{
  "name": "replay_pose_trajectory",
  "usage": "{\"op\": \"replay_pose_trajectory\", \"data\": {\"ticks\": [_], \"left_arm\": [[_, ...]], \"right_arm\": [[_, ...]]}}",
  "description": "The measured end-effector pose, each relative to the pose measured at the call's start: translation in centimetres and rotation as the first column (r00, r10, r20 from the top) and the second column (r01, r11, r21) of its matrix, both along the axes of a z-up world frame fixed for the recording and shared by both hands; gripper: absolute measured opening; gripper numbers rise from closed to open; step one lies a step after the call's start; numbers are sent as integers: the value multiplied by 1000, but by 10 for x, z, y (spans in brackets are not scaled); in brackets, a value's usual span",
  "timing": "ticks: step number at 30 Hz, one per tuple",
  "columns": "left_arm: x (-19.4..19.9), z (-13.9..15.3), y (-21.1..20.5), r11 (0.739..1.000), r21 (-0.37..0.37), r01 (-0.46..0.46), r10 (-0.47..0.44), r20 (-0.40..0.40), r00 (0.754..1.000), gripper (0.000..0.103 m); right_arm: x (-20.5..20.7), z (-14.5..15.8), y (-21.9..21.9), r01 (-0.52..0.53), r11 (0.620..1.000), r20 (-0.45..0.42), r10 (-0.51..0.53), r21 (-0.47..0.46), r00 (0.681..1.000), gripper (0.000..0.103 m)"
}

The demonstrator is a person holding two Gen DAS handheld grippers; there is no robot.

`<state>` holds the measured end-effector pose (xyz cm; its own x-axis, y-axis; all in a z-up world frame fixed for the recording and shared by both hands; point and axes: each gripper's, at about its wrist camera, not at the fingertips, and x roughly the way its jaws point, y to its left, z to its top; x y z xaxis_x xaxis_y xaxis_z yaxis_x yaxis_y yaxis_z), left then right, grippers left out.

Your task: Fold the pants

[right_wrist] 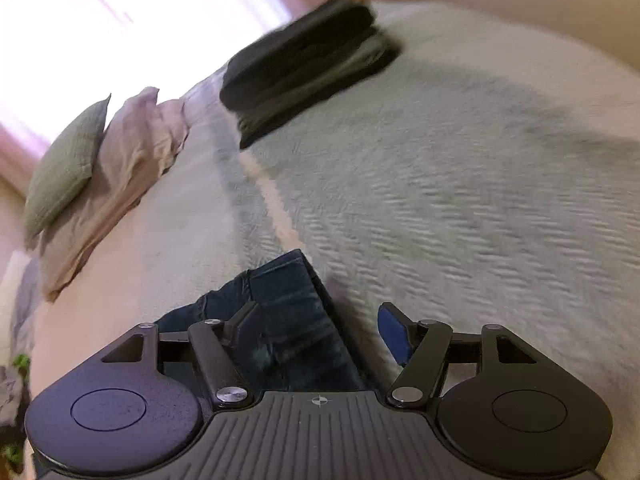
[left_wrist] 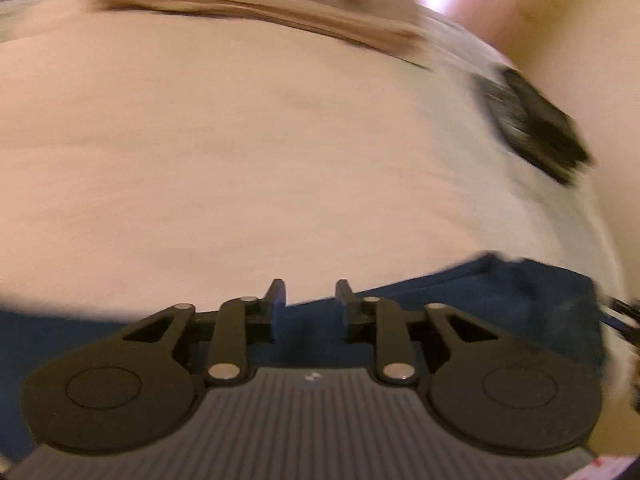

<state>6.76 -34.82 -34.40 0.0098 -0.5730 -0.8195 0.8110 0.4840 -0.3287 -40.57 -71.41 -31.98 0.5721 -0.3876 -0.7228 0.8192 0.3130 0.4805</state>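
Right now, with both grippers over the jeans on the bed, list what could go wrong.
1. Both views are blurred, so either gripper could come down off target.
2. The right gripper is open above the folded jeans; a careless pinch could drag the fold apart.
3. The dark folded stack sits near the bedspread's far edge; tugging the cover might shift it.

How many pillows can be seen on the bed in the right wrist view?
2. A sage-green quilted pillow leans at the far left, and a pale pink rumpled pillow lies right beside it. More may sit beyond the frame edge.
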Motion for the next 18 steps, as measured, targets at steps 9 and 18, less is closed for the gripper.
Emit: {"op": "replay_pose_trajectory", "data": {"ticks": [9,18], "left_arm": [[-67,-30,-147,909,-21,417,-416,-145,898,46],[-78,-67,-183,897,-23,442,-428,-296,854,0]], "right_arm": [[24,-25,-40,-137,988,149,124,77,981,60],[20,-28,-42,-191,978,148,178,79,973,15]]}}
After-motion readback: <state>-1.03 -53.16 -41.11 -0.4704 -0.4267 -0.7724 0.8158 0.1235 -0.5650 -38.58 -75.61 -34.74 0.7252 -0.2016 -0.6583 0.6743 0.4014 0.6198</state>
